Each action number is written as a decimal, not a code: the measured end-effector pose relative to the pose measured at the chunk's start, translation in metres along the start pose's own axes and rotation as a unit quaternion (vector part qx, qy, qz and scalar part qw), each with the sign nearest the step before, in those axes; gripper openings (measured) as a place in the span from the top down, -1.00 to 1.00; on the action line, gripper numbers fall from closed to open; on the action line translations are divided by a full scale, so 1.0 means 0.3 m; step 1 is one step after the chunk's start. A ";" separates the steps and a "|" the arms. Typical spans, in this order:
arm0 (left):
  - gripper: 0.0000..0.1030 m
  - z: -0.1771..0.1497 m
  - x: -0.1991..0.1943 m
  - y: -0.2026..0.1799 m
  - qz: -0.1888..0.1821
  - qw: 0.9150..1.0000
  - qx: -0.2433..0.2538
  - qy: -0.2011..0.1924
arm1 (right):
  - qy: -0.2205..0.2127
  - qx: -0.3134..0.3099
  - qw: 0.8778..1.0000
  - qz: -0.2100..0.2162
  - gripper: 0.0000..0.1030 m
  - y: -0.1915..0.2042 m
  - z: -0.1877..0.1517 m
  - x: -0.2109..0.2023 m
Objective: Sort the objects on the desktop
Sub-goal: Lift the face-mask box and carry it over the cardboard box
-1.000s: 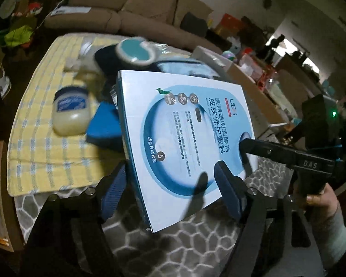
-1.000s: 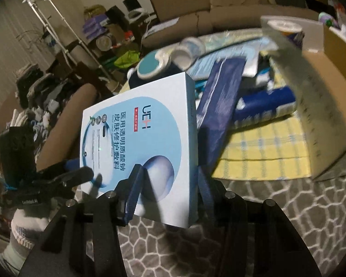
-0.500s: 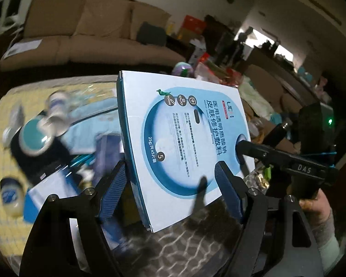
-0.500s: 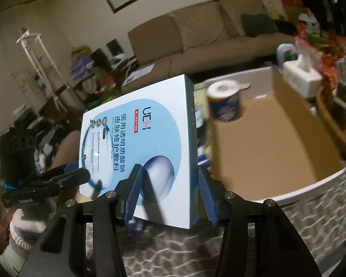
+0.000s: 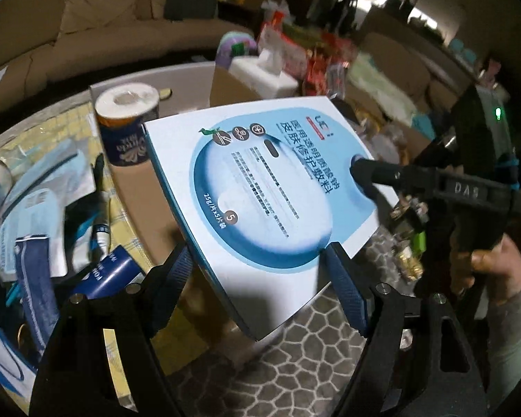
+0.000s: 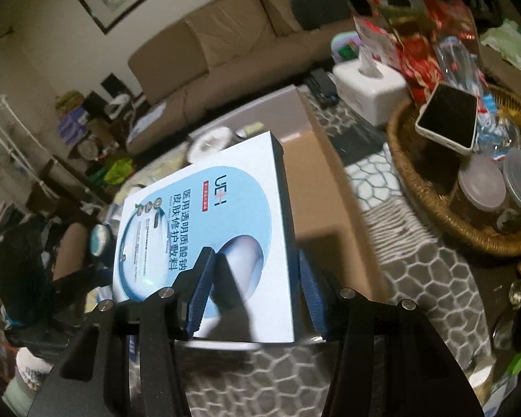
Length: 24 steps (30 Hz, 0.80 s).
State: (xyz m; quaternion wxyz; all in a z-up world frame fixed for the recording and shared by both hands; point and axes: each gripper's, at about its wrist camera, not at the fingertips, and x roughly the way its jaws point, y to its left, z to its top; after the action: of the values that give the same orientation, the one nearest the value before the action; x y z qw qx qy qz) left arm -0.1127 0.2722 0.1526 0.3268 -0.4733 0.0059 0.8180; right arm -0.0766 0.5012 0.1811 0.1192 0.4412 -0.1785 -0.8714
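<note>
We hold the flat white-and-blue box (image 5: 271,194) up in the air between both grippers, and it has travelled with us: a second ago it hung over the yellow checked cloth (image 5: 62,118) and its clutter, and now it sits above the open cardboard carton (image 6: 316,187) on the right side of the table. The left gripper (image 5: 260,271) is clamped across the box's near end, one pad on each long edge. The right gripper (image 6: 253,288) pinches the box's right edge through its thickness, one pad on the printed face and one beneath. Inside the carton's far left corner stands a toilet roll (image 5: 128,121). Farther right, a tissue box (image 6: 368,87) and a woven basket (image 6: 434,215) with a phone (image 6: 448,118) have come into sight. We judge the carry nearly done; lowering the box into the carton looks like the next step.
</note>
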 end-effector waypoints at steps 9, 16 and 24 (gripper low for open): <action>-0.48 -0.044 0.115 0.014 0.018 0.998 0.019 0.064 | 0.078 -0.001 0.996 0.029 -0.05 -0.087 0.019 0.150; -0.61 -0.059 0.010 -0.008 0.033 0.998 0.040 0.039 | 0.124 -0.047 0.991 -0.027 0.02 -0.061 0.027 0.209; -0.62 -0.051 -0.081 0.080 0.022 1.000 -0.003 0.007 | 0.144 -0.104 0.979 -0.097 0.00 0.021 0.043 0.269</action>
State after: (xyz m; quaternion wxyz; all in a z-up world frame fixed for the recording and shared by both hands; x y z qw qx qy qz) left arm -0.1055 0.2356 0.1559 0.3070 -0.4802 0.0162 0.8215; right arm -0.1338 0.4686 0.1322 0.1036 0.5627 -0.0244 -0.8198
